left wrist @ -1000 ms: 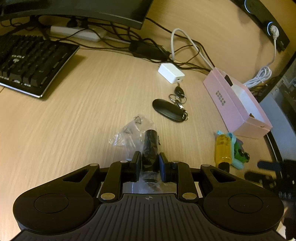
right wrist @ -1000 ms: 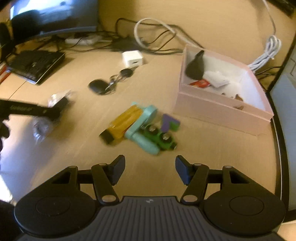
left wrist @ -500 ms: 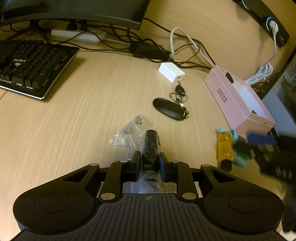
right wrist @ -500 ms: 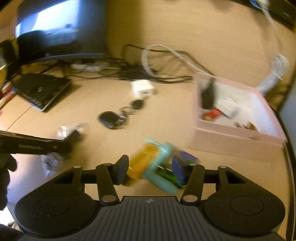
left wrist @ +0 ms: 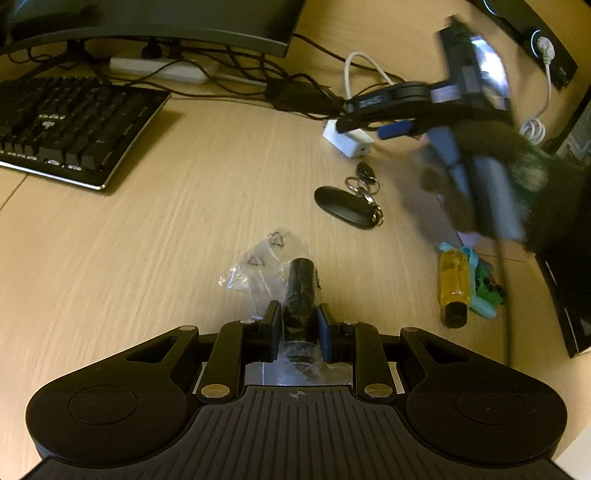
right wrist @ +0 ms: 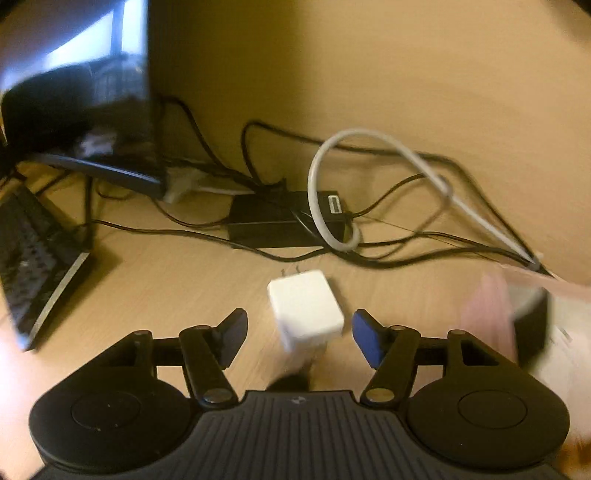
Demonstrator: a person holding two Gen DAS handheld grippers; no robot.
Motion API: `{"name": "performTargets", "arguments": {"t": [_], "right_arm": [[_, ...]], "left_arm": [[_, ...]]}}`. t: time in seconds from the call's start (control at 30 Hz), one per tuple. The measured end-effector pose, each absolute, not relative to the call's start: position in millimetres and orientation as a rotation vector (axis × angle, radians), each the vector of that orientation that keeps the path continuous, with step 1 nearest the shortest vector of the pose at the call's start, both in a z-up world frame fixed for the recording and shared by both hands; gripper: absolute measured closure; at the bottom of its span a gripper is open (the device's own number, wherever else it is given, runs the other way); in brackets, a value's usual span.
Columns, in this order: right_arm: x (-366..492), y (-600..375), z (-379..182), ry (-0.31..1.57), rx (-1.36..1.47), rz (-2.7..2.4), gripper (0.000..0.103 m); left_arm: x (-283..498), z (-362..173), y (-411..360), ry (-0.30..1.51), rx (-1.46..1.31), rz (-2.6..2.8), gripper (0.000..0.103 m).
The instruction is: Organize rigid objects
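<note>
My left gripper (left wrist: 298,325) is shut on a black cylinder (left wrist: 301,291) wrapped in a clear plastic bag (left wrist: 258,262), low over the wooden desk. My right gripper (right wrist: 299,328) is open, its jaws on either side of a white charger cube (right wrist: 304,308) that rests on the desk; it also shows blurred in the left wrist view (left wrist: 373,122), above the charger (left wrist: 349,142). A black key fob with rings (left wrist: 347,205) lies near the charger. A yellow bottle (left wrist: 452,280) lies by teal and green items (left wrist: 484,288).
A black keyboard (left wrist: 62,133) and a monitor (left wrist: 147,18) stand at the far left. Tangled black and white cables and a black power brick (right wrist: 280,219) lie behind the charger. The pink box edge (right wrist: 517,291) is blurred at the right.
My right gripper has swept from the yellow bottle and pink box forward and left, and now straddles the white charger. My left gripper has kept still with the cylinder in it.
</note>
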State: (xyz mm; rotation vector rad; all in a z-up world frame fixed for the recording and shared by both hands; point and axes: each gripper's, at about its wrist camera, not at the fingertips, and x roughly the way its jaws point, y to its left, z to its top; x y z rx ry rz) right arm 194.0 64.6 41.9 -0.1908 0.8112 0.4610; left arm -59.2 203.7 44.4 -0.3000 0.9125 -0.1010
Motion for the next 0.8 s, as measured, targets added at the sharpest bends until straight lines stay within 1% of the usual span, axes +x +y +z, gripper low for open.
{"name": "performTargets", "arguments": {"t": [0.13,0.2,0.23,0.27,0.33,0.47,0.57,0.8], "right_arm": [[220,68,24,0.889,-0.147,0.477,0.039],[215,75,23,0.895,-0.155,0.502,0.043],[212,80,22,0.890,-0.189,0.505,0.053],[206,85,23,0.884,-0.218,0.508,0.058],[191,86,31,0.875,-0.205,0.520,0.059],[141,59,66,0.825,-0.074,0.596,0.059],[94,33,90,0.788,-0.031,0.623,0.059],[-15,-51,117,0.750,-0.085,0.475,0.059]], "left_arm": [[-61,44,205,0.911,-0.306,-0.110,0.079],[-60,44,206,0.911,-0.309,-0.116,0.079],[-59,44,207,0.913,-0.312,-0.116,0.079],[-59,44,207,0.913,-0.313,-0.115,0.079],[-60,44,206,0.910,-0.310,-0.117,0.079],[-63,41,206,0.889,-0.304,-0.121,0.079],[-68,44,195,0.892,-0.219,-0.145,0.080],[-84,58,145,1.012,-0.073,-0.553,0.080]]}}
